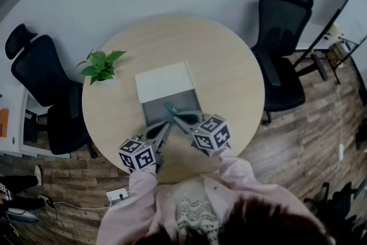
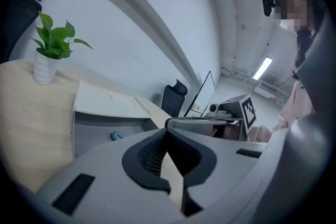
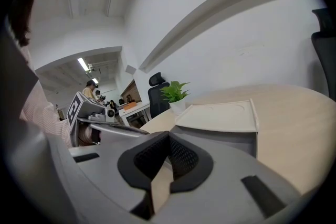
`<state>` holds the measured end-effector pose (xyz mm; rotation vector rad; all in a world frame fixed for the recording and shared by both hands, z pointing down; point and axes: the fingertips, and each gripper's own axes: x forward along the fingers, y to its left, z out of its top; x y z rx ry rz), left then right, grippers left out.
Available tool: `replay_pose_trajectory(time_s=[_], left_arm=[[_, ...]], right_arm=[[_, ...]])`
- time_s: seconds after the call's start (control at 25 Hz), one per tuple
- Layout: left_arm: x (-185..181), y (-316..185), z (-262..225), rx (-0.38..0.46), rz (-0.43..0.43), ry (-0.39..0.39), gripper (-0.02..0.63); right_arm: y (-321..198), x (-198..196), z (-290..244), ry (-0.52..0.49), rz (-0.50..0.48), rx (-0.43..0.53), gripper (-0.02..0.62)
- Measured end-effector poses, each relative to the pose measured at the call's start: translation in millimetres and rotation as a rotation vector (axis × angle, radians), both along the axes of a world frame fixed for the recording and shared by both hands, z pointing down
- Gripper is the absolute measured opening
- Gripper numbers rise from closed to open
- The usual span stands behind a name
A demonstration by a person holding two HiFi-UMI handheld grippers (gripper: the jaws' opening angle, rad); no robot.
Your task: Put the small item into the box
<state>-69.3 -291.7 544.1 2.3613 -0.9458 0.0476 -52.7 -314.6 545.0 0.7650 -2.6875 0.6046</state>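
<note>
Left gripper (image 1: pixel 166 126) and right gripper (image 1: pixel 176 118) are both pinched shut on nothing, parked at the lower edge of the open box (image 1: pixel 152 109) mid-frame. The small teal item (image 1: pixel 170 106) is lying inside it, just above their tips.

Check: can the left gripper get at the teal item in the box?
Probably yes: left gripper is at the box, whose near end is open; the item lies bare just ahead, nothing between. Jaws are shut, though.
</note>
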Motion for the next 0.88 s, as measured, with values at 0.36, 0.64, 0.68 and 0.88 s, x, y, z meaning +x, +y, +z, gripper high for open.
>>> replay_pose_trajectory(time_s=[0.36, 0.64, 0.68, 0.88], left_arm=[[0.2, 5.6, -7.5, 0.048, -0.001, -0.001, 0.009], [0.8, 8.6, -12.3, 0.072, 0.002, -0.005, 0.009], [0.8, 8.8, -12.5, 0.074, 0.003, -0.006, 0.009], [2.1, 9.7, -12.9, 0.074, 0.012, -0.008, 0.009]], right_arm=[[8.3, -0.8, -5.3, -0.032, -0.017, 0.010, -0.005], [13.4, -1.7, -10.3, -0.047, -0.027, 0.022, -0.005], [13.5, -1.9, -10.9, -0.049, -0.027, 0.024, -0.005], [14.4, -1.6, -11.7, -0.050, -0.031, 0.027, -0.005]])
